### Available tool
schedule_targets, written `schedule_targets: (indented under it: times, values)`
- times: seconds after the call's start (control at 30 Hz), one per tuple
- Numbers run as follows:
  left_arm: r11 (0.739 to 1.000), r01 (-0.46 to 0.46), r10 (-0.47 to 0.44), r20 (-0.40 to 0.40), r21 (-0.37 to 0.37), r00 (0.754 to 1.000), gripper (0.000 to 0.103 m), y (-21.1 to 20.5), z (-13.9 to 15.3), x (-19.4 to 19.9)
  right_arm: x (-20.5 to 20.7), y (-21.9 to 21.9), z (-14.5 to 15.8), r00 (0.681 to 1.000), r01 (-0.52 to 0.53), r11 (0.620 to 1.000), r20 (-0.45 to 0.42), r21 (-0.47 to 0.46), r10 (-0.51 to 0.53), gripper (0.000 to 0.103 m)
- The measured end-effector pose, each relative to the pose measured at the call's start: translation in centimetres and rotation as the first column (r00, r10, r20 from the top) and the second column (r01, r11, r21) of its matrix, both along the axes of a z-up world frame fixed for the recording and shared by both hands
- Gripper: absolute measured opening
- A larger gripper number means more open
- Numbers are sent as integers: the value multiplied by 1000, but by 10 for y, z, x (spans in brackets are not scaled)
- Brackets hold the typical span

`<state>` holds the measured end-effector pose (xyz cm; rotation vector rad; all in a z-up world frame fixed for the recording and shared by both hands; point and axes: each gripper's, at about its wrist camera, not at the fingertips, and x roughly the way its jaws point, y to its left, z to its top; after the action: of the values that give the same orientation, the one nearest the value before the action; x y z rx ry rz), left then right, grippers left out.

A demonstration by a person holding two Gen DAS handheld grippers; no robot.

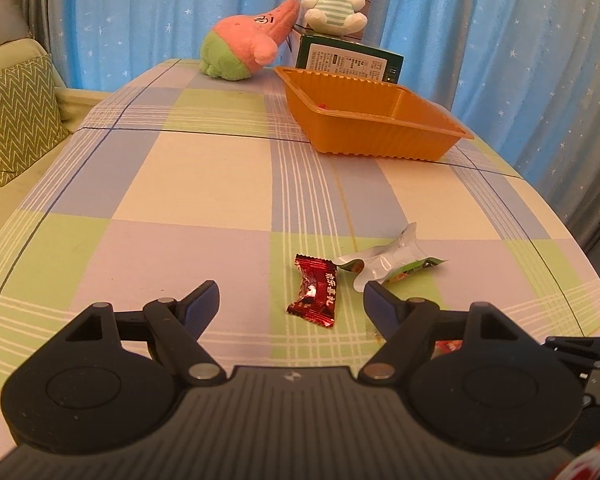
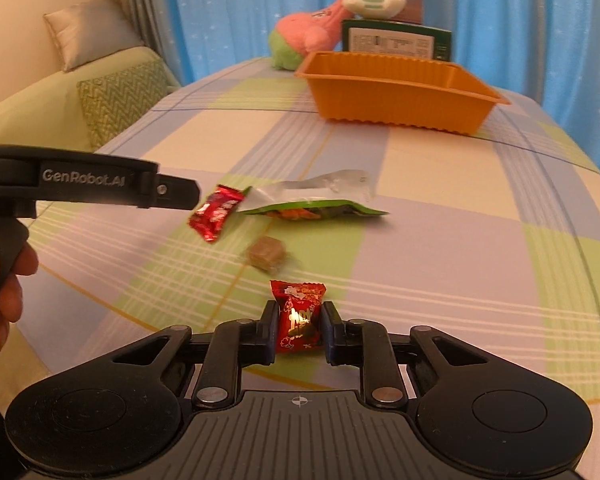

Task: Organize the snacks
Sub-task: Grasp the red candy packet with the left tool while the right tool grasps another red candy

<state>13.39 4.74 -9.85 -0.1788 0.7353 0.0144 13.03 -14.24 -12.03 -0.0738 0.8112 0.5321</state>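
While the left gripper (image 1: 291, 294) hangs with jaws apart over a dark red candy (image 1: 313, 290), the right gripper (image 2: 299, 326) is clamped on a bright red candy (image 2: 298, 316) near the table's (image 2: 440, 248) front edge. Farther off lie a green packet (image 2: 316, 206), what looks like a brown toffee (image 2: 267, 259), and an orange tray (image 2: 396, 92).

Both grippers black w/ blue-padded fingers (image 1: 204, 304), silver pivot screws; left gripper (image 2: 176, 194) marked "GenRobot.AI".
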Motion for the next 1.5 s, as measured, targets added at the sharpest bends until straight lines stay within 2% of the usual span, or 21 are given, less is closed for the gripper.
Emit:
schedule_targets:
  times: [0.2,0.27,0.37,0.53,0.8,1.03,1.23,1.5]
  values:
    - [998,47,-47,-11,37,999,75,-12,-7,6,6,-20,11,994,107,994,36,13,-108,22]
    - [997,60,-59,-16,44,998,64,-15,-11,9,10,-28,13,989,146,989,24,31,-146,22]
    - [996,70,-68,-28,57,997,56,-19,-16,17,16,-36,13,984,180,982,1,52,-180,22]
    - [989,83,-81,-15,119,997,49,-26,-19,26,18,-40,11,981,195,979,-20,60,-194,22]
    - [987,105,-102,-31,125,994,39,-32,-26,35,20,-41,10,978,206,975,-46,81,-203,22]
    - [985,109,-103,-52,136,993,23,-33,-30,38,22,-39,10,979,202,975,-58,97,-197,22]
    - [988,92,-86,-51,126,995,22,-31,-28,34,22,-38,11,979,202,975,-58,98,-197,22]
    - [995,46,-46,3,90,999,22,-22,-7,22,22,-40,14,977,211,972,-49,100,-207,22]
